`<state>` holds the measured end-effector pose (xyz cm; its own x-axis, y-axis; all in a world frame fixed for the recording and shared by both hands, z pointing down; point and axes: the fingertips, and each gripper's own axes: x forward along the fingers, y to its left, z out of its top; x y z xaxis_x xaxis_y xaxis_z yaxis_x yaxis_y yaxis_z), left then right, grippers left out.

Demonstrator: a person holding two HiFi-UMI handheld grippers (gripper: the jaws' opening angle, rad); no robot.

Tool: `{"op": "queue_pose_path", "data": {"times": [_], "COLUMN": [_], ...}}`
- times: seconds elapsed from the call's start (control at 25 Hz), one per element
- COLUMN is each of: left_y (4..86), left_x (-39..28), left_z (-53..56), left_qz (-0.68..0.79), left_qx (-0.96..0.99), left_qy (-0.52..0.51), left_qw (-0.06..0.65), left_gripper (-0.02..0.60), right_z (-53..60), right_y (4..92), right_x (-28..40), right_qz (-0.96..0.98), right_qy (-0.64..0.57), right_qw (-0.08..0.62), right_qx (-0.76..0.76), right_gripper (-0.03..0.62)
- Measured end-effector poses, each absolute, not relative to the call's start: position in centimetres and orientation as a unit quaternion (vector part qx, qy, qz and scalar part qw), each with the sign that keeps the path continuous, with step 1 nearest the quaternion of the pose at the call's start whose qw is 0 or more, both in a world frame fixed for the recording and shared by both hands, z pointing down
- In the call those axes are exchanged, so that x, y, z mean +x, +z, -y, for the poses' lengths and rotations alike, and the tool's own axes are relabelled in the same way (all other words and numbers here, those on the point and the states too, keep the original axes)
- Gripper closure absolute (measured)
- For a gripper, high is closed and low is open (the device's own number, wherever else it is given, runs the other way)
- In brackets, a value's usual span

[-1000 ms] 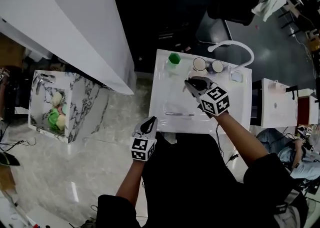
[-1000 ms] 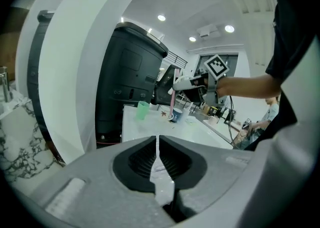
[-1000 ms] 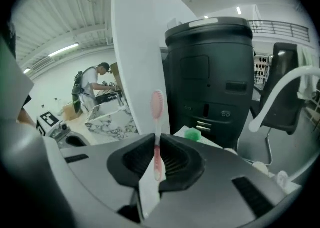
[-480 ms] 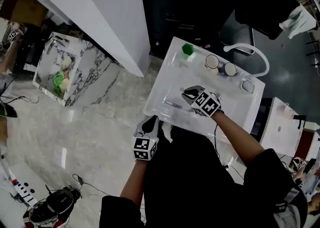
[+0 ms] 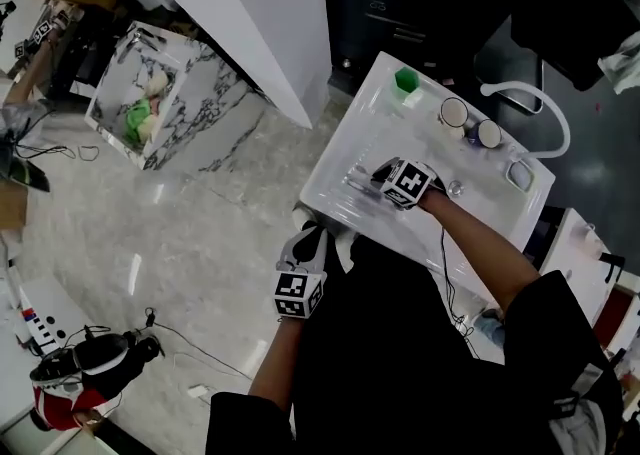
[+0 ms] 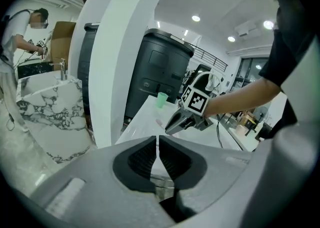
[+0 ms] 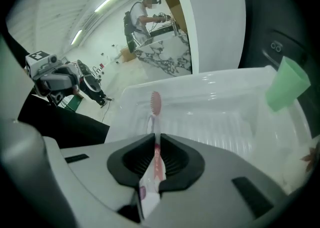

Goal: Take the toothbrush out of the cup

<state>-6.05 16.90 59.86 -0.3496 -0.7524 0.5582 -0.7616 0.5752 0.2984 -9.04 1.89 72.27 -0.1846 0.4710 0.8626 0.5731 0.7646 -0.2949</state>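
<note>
Right gripper (image 7: 155,141) is being pressed tight on the thin handle of the toothbrush (image 7: 156,102), a light, stiff, probably slippery thing, left of the green cup (image 7: 286,90).

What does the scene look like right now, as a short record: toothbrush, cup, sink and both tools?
toothbrush: pink and white, clamped in the right tool, bristle head sticking out past the tips
right tool: shut on the toothbrush, low over the sink
left tool: shut, nothing in it, beside the sink's near edge
cup: green, at the sink's far corner, apart from both tools
task state: toothbrush already out of the cup
</note>
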Motion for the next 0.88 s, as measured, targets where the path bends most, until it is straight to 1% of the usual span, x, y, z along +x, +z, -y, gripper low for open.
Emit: {"op": "queue_pose_path", "data": {"times": [0.4, 0.88], "left_y": [60.2, 61.2], "left_x": [-7.5, -8.0], "left_z": [-17.9, -18.8], "left_qz": [0.827, 0.822], "left_qx": [0.449, 0.449], "left_qy": [0.007, -0.002], "left_qw": [0.339, 0.349], "left_gripper": [0.551, 0.551], "right_z": [-2.5, -2.5], "right_y": [76.4, 76.9], "right_x": [-9.4, -9.5], "right_qz": [0.755, 0.761], "right_qy": [-0.02, -0.007], "right_qw": [0.57, 0.571], "right_qx": [-0.324, -0.307], "right_gripper": [0.558, 0.554]}}
